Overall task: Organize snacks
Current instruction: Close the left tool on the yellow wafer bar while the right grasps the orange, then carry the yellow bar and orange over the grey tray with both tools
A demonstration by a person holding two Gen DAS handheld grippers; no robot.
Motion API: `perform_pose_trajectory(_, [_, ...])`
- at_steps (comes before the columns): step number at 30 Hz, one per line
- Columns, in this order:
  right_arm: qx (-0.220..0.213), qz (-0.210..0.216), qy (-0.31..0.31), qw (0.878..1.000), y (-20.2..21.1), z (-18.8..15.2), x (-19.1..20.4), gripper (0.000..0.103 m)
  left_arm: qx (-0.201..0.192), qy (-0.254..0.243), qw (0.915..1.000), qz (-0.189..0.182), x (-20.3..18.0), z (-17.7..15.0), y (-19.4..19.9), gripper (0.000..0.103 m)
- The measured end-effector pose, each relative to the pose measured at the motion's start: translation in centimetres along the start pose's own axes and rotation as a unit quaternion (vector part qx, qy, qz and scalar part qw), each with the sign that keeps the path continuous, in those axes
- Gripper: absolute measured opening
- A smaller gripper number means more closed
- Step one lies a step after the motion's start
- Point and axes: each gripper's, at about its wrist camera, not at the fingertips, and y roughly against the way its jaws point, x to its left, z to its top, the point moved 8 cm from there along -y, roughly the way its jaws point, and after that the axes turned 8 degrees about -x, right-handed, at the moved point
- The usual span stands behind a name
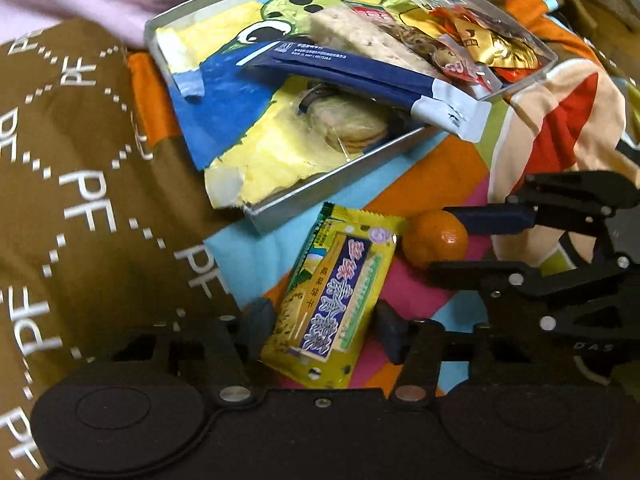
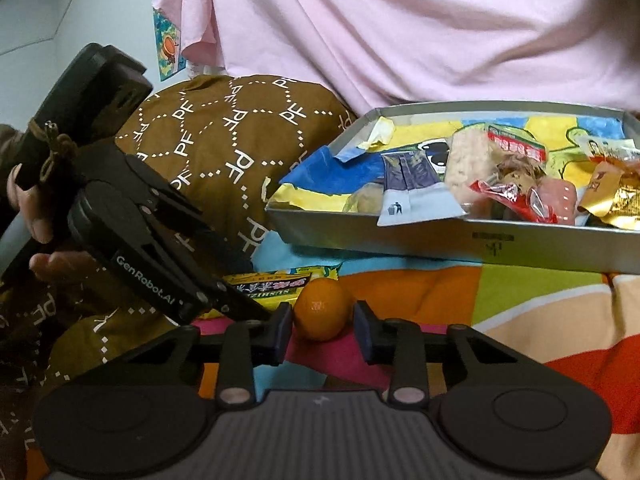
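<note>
A yellow snack packet (image 1: 336, 300) lies on the colourful blanket, just in front of a metal tray (image 1: 320, 196). My left gripper (image 1: 324, 322) straddles the packet, with both pads touching its long edges. Beside it sits a small orange (image 1: 434, 240), held between the fingers of my right gripper (image 1: 438, 242), which reaches in from the right. In the right wrist view the orange (image 2: 320, 312) sits between the two pads of the right gripper (image 2: 322, 332), and both pads touch it. The yellow packet (image 2: 264, 284) shows behind, partly hidden by the left gripper's fingers (image 2: 240, 304).
The tray (image 2: 400, 240) has a cartoon lining and holds a blue sachet (image 1: 360, 76), a rice cake (image 1: 360, 36), and red and gold wrapped snacks (image 2: 520, 196). A person in a pink shirt (image 2: 400, 32) and brown patterned trousers (image 1: 80, 200) sits close behind. A hand (image 2: 36, 216) holds the left gripper.
</note>
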Motion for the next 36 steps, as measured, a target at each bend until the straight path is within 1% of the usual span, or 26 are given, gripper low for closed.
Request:
perform_pose_trajectory(6, [0.009,-0.001,-0.010,1.000,0.3,-0.1,-0.2,0.035,0.004,0.009,0.9999,0.013,-0.9,-0.3,0.5,0.051])
perform_pose_trajectory(11, [0.011,-0.012,0.000,1.000,0.7,0.0,-0.1,0.034,0.000,0.011,0.9996,0.027,-1.1,-0.3,0.4,0.051])
perform_pose_trajectory(14, [0.012,-0.020,0.005,1.000,0.8,0.0,-0.1,0.034,0.001,0.020,0.9994,0.027,-0.8,-0.2,0.3,0.053])
perform_pose_trajectory(16, [0.013,-0.025,0.009,1.000,0.9,0.0,-0.2,0.034,0.005,0.027,0.9993,0.026,-0.6,-0.1,0.0,0.057])
perform_pose_trajectory(18, [0.014,-0.032,0.013,0.999,1.2,0.0,-0.4,0.034,0.007,0.034,0.9990,0.029,-0.2,-0.1,-0.2,0.066])
perform_pose_trajectory(20, [0.016,-0.037,0.015,0.999,1.4,0.0,-0.6,0.034,0.006,0.042,0.9989,0.021,0.1,0.0,-0.4,0.066])
perform_pose_trajectory(23, [0.018,-0.042,0.018,0.999,1.8,0.0,-0.8,0.034,0.006,0.050,0.9986,0.015,0.5,0.0,-0.6,0.073])
perform_pose_trajectory(25, [0.019,-0.045,0.022,0.999,1.9,0.1,-1.0,0.034,0.006,0.055,0.9984,0.010,0.7,0.0,-0.8,0.075])
perform_pose_trajectory(26, [0.019,-0.046,0.023,0.999,1.9,0.1,-1.0,0.034,0.006,0.060,0.9982,0.005,0.8,0.0,-0.9,0.074])
perform_pose_trajectory(28, [0.019,-0.046,0.021,0.999,1.9,0.1,-1.1,0.034,0.006,0.068,0.9977,-0.006,0.9,-0.2,-0.9,0.068])
perform_pose_trajectory(30, [0.019,-0.045,0.019,0.999,1.8,0.0,-1.2,0.034,0.002,0.070,0.9974,-0.015,0.7,-0.2,-0.8,0.057])
perform_pose_trajectory(32, [0.020,-0.045,0.018,0.999,1.7,-0.1,-1.1,0.034,0.000,0.064,0.9978,-0.016,0.4,-0.3,-0.6,0.053])
perform_pose_trajectory(36, [0.020,-0.046,0.022,0.999,1.7,0.0,-1.1,0.034,0.002,0.058,0.9983,-0.003,-0.2,-0.2,-0.6,0.052])
